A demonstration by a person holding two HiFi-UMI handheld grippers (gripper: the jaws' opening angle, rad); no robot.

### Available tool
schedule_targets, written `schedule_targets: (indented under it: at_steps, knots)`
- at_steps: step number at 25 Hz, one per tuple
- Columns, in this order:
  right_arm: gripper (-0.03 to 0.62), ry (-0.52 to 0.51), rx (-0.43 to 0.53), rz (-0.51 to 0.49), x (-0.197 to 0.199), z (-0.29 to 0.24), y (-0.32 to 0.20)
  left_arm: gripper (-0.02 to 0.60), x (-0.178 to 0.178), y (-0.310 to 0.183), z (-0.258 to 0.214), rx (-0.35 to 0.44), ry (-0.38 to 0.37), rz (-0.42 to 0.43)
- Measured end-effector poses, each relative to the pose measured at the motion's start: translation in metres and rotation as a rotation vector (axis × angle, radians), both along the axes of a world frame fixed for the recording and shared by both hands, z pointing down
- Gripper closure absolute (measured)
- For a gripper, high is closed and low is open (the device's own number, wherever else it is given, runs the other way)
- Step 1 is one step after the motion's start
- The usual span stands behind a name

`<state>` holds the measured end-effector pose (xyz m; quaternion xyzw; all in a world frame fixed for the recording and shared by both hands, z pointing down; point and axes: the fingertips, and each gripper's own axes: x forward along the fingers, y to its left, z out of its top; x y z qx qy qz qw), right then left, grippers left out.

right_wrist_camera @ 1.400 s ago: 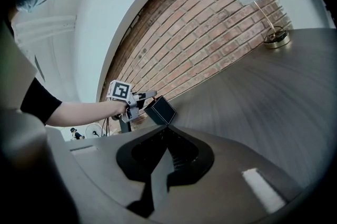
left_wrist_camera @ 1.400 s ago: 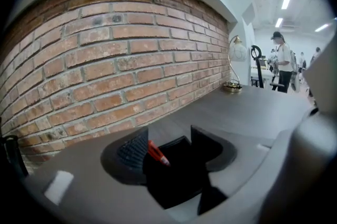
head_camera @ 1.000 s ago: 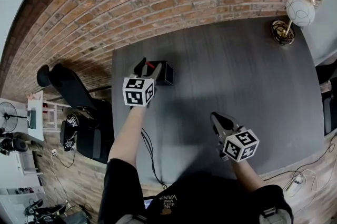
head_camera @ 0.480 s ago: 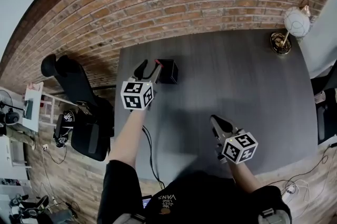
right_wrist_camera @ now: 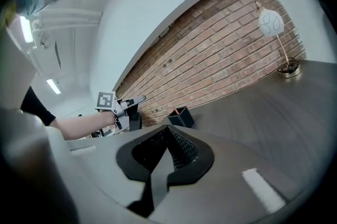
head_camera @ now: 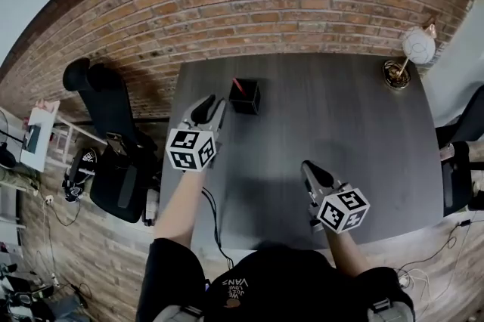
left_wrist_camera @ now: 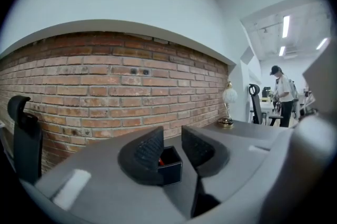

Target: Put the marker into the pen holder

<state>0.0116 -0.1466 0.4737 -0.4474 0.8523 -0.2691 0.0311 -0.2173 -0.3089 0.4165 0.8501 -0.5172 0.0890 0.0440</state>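
A black square pen holder stands on the dark grey table near its back left corner, and a red marker leans inside it. My left gripper hovers just left of and nearer than the holder, apart from it. Its jaws have just been closing; they stand partly open with nothing between them. In the left gripper view the holder and the marker's red tip show beyond the left gripper. My right gripper is shut and empty over the table's front middle, its pads meeting at the tip.
A lamp with a white globe on a brass base stands at the table's back right corner. A black office chair sits left of the table. The brick wall runs right behind it. A person stands far off.
The left gripper has let the marker go into the holder, drawn back from it toward me and to the left, and its jaws have narrowed. The right gripper has hardly shifted.
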Motion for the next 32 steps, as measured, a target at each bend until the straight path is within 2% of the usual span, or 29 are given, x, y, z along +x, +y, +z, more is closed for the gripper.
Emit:
schedule_targets:
  at_steps: [6,10,19,32]
  knots:
    - [0.592,0.017,0.022,-0.007,-0.006,-0.010,0.023,0.466,-0.002,0.051,-0.012,0.032,0.070,0.006]
    - [0.592,0.025,0.034,-0.009,-0.010,-0.016,0.038,0.511,0.000,0.090,-0.015,0.056,0.070,0.027]
    - [0.592,0.048,0.062,-0.025,-0.024,-0.027,0.074,0.528,-0.020,0.166,-0.021,0.072,0.135,0.011]
    - [0.592,0.040,0.079,-0.031,-0.044,-0.032,0.119,0.529,-0.035,0.265,-0.004,0.049,0.164,-0.006]
